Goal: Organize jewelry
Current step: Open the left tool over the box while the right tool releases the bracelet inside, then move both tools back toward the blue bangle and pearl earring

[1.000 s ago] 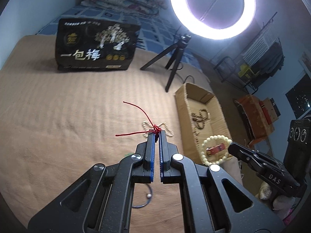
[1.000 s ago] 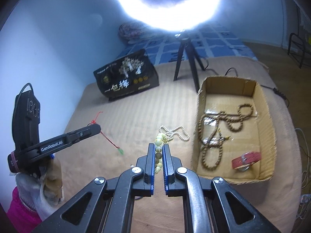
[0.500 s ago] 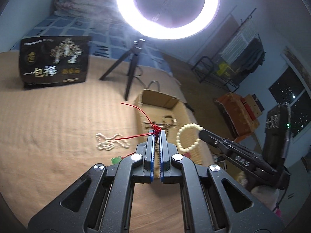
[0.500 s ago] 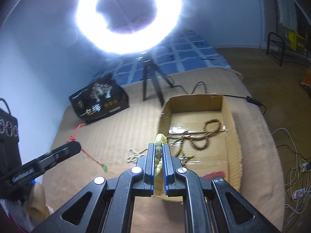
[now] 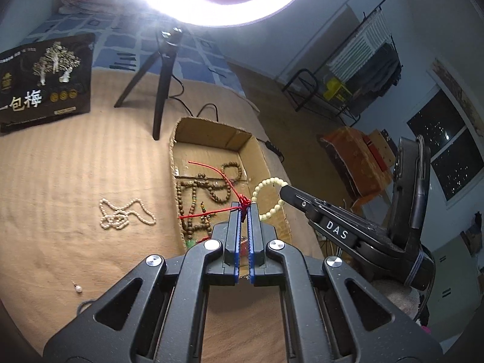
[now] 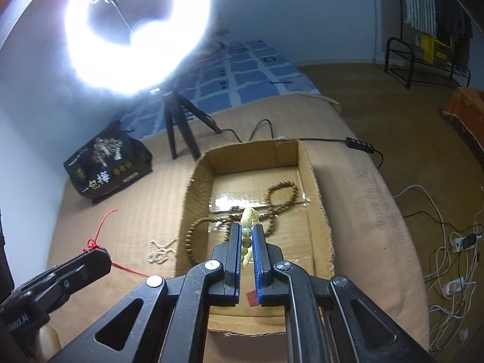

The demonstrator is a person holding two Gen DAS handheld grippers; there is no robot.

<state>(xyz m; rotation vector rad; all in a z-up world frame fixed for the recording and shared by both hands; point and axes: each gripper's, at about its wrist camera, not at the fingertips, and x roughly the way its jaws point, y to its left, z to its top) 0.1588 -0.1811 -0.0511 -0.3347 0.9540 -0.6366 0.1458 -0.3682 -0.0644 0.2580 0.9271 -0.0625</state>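
My left gripper [image 5: 244, 208] is shut on a red cord necklace [image 5: 225, 181] at its knot and holds it in the air over the near left side of the cardboard box [image 5: 211, 127]. My right gripper [image 6: 247, 230] is shut on a cream bead bracelet [image 6: 248, 220] and holds it above the box [image 6: 314, 181]. The bracelet also shows in the left wrist view [image 5: 266, 187], hanging from the right gripper. Brown bead strands [image 5: 208, 190] lie in the box. A white pearl necklace [image 5: 124, 214] lies on the tan blanket left of the box.
A ring light on a black tripod [image 5: 160, 69] stands behind the box. A black printed bag [image 5: 45, 81] sits at the back left. A small pearl earring [image 5: 78, 288] lies on the blanket near me. Cables and a power strip [image 6: 453, 242] lie on the floor to the right.
Both grippers have moved right and forward over the box, carrying the red cord and the cream bracelet. The box now lies directly beneath both.
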